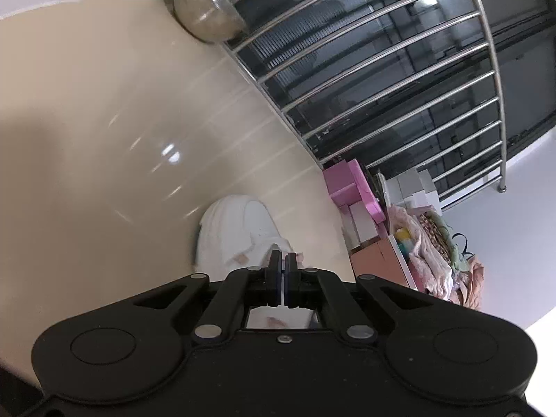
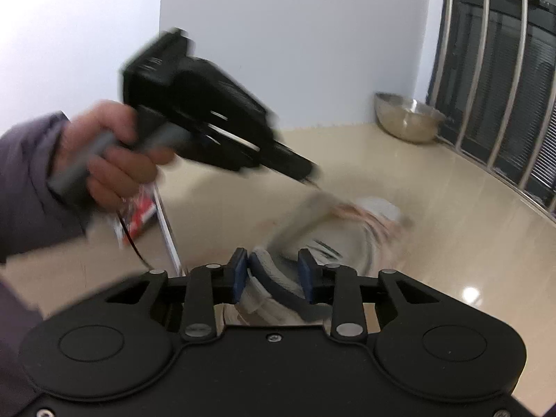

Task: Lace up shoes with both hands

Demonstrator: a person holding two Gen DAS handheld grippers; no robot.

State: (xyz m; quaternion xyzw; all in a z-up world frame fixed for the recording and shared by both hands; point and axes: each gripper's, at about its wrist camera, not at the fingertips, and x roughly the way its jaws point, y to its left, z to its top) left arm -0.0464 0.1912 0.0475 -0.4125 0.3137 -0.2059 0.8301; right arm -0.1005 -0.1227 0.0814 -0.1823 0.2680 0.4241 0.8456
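White sneaker [image 1: 236, 232] on the beige floor [image 1: 87, 121], just beyond the left gripper [image 1: 284, 271]; fingers together, nothing visibly pinched. Blurred in the right wrist view, heel collar between the right gripper [image 2: 274, 274] fingers, these apart; contact unclear. At 10 o'clock there, a hand [image 2: 111, 156] grasping the left gripper. Steel bowl [image 1: 205, 10] at 11 o'clock, railing [image 1: 382, 80] at 1 o'clock.

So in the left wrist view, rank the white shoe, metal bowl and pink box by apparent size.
1. white shoe, though it lies nearest the camera
2. metal bowl
3. pink box, close to the bowl, so that order is unsure
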